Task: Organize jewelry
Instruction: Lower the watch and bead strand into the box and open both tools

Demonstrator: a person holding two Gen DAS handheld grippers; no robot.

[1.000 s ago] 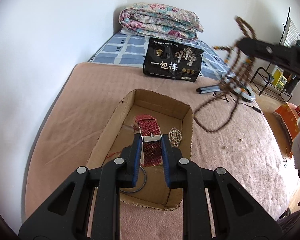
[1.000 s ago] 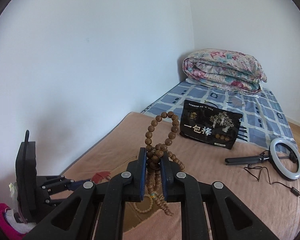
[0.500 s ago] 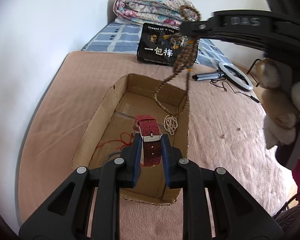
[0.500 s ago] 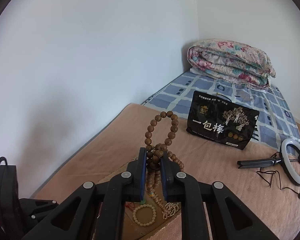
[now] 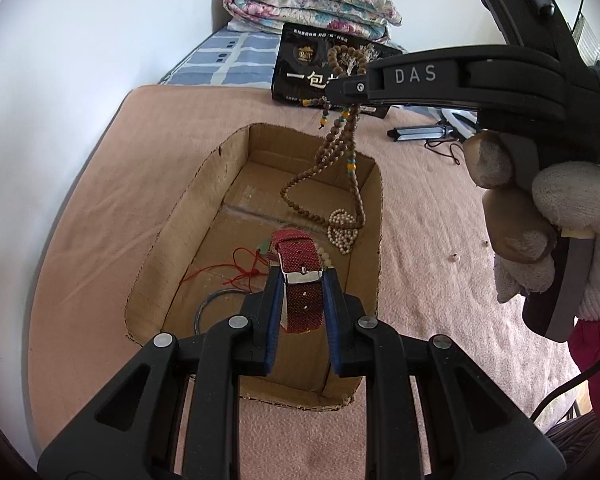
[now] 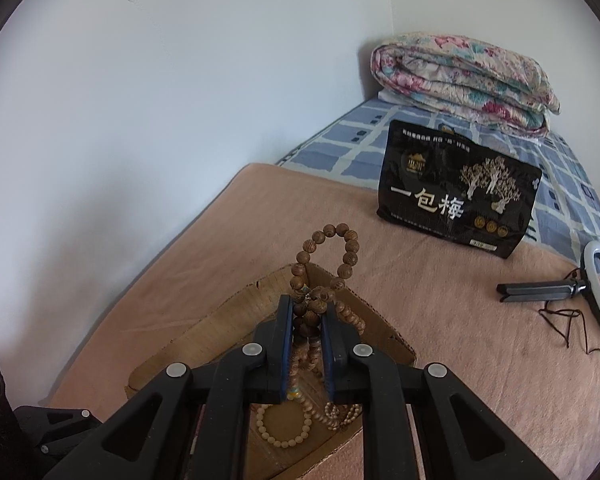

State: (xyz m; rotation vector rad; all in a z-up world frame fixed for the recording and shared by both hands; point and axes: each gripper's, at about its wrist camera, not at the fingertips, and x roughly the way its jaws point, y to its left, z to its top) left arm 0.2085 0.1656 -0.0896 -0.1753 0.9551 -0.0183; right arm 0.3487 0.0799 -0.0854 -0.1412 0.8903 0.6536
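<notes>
Since half a second ago the right claw (image 5: 342, 88) has carried the long brown wooden bead strand (image 5: 332, 160) lower, so its bottom loop now hangs inside the open brown cardboard box (image 5: 172, 248), close to that box's right wall and reaching down to the small cream pearl strand (image 5: 342, 228) on the floor. Its blue-padded fingers (image 6: 285, 328) are clamped on a bunch of the wooden beads, with one loop standing up above the tips. The left claw (image 5: 302, 292) is closed on the red woven watch strap (image 5: 298, 256) with its silver buckle, held over the near half of the box.

On the box floor lie a red thread (image 5: 228, 270), a thin dark ring (image 5: 216, 304) partly hidden behind the left claw, and a cream bead bracelet (image 6: 284, 424) seen from the right wrist view. The box's left half has bare floor; its right side is crowded by strands. Its near wall is cut off by the claw's arms.

The box sits on a pink blanket (image 5: 100, 200) spread over the bed, with open blanket on both sides. Beyond stand a black printed packet (image 6: 456, 196), a folded floral quilt (image 6: 464, 76) and a white ring light on a dark handle (image 6: 596, 276), cut off at the edge. Whether the hanging loop touches the box floor is unclear
</notes>
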